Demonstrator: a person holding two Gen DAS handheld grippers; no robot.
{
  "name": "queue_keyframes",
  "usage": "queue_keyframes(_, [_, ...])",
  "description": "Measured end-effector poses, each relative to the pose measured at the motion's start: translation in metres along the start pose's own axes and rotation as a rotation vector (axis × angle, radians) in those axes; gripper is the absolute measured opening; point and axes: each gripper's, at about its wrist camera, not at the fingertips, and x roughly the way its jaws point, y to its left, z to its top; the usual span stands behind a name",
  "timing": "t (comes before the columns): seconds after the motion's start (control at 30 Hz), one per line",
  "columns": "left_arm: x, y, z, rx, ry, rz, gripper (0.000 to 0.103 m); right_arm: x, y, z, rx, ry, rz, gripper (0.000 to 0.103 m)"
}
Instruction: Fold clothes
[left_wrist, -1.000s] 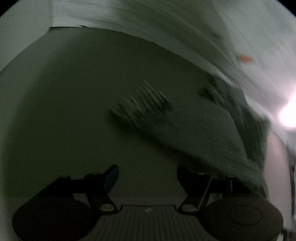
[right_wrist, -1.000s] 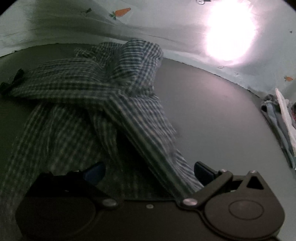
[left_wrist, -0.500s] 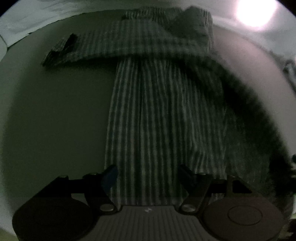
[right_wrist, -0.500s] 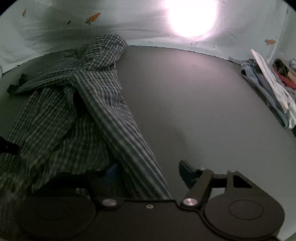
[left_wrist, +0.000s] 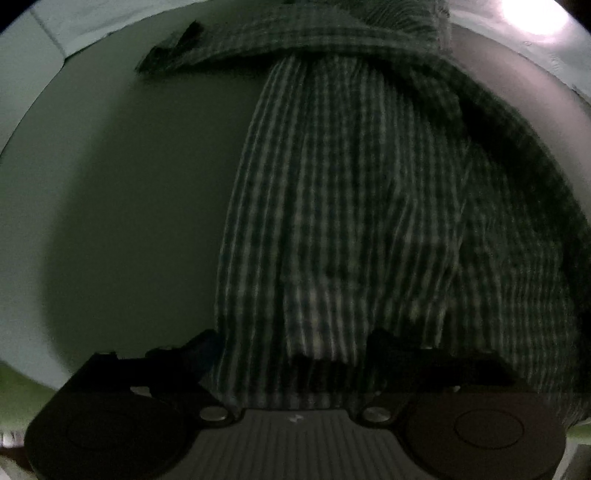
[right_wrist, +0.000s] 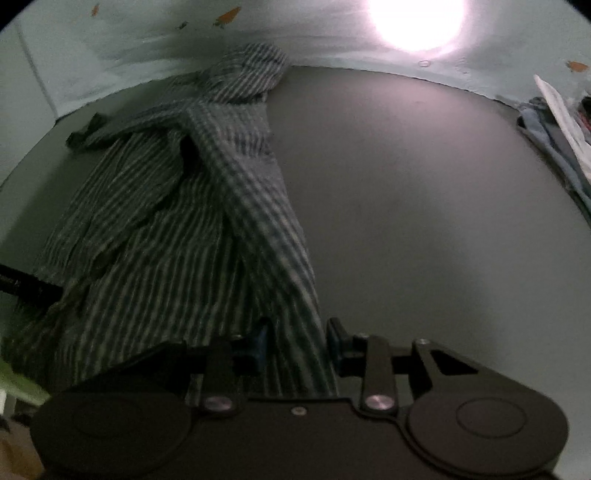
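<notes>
Two claws reach for one checked shirt (right_wrist: 177, 221) that lies rumpled on the dark grey table (right_wrist: 424, 203), sleeves crossed over its body, not folded flat. The right gripper (right_wrist: 295, 341) has its jaws nearly closed around the near edge of a long strip of the shirt, probably to pull it straight. The left gripper (left_wrist: 291, 350) is wide open over the shirt's bottom edge and holds nothing. A pale cloth with small carrots (right_wrist: 229, 16) hangs behind. More clothes (right_wrist: 554, 122) sit piled at the far right.
</notes>
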Motion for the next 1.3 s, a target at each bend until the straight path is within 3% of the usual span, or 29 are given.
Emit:
queue_keyframes(0.07, [0.001, 0.007, -0.007, -0.038, 0.007, -0.002, 0.096, -0.004, 0.000, -0.004, -0.031, -0.001, 0.016, 0.040])
queue_keyframes(0.13, [0.002, 0.010, -0.010, -0.056, 0.003, -0.005, 0.099, -0.007, 0.000, -0.008, -0.056, -0.002, 0.048, 0.034])
queue_keyframes(0.2, [0.002, 0.010, -0.013, -0.060, -0.009, 0.006, 0.100, -0.010, -0.002, -0.009, -0.050, -0.008, 0.085, 0.012])
queue_keyframes(0.37, [0.003, 0.014, -0.018, -0.090, -0.030, 0.005, 0.103, -0.020, -0.020, -0.006, 0.099, -0.059, 0.238, 0.007])
queue_keyframes(0.57, [0.003, 0.016, -0.019, -0.083, -0.045, 0.005, 0.103, -0.020, -0.043, -0.005, 0.405, -0.099, 0.542, 0.007])
queue_keyframes(0.7, [0.003, 0.019, -0.019, -0.076, -0.043, -0.001, 0.103, -0.007, -0.040, -0.001, 0.531, -0.066, 0.700, 0.007])
queue_keyframes(0.9, [0.000, 0.019, -0.020, -0.053, -0.045, -0.008, 0.103, 0.017, -0.004, 0.008, 0.556, 0.064, 0.813, 0.010])
queue_keyframes(1.03, [-0.002, 0.019, -0.021, -0.046, -0.041, -0.013, 0.103, 0.034, 0.024, 0.009, 0.501, 0.166, 0.806, 0.013])
queue_keyframes(1.17, [-0.004, 0.019, -0.022, -0.041, -0.041, -0.018, 0.103, 0.045, 0.038, 0.004, 0.500, 0.232, 0.814, 0.021])
queue_keyframes(1.3, [-0.005, 0.019, -0.021, -0.042, -0.040, -0.019, 0.103, 0.048, 0.042, 0.002, 0.510, 0.244, 0.847, 0.037])
